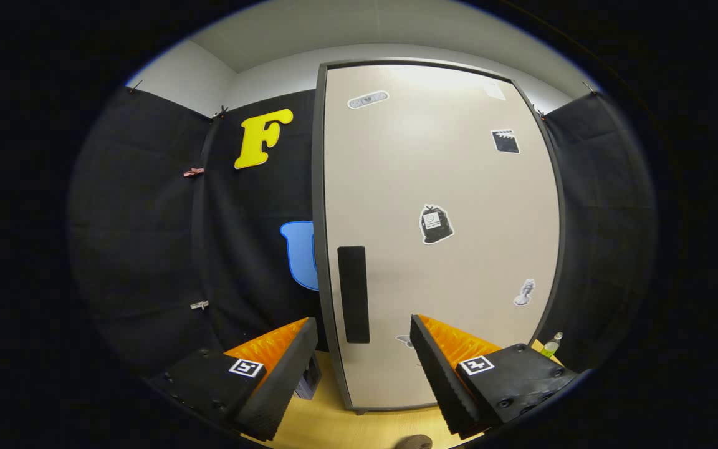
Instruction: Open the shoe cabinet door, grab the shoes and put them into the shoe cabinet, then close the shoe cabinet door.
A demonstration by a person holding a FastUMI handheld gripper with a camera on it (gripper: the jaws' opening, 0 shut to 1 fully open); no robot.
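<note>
The cabinet door (440,237) stands closed just ahead; the gripper (364,340) is spread with the dark handle (353,294) between its fingers, so centre on it before pinching and pulling

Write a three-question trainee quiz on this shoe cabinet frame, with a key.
1. True or false: the shoe cabinet door is shut.
2. Where is the door's dark handle relative to the gripper? A) between and beyond the fingers B) right of both fingers
3. Fill in: the gripper's fingers are ____ and hold nothing.

Key: 1 true; 2 A; 3 open
</note>
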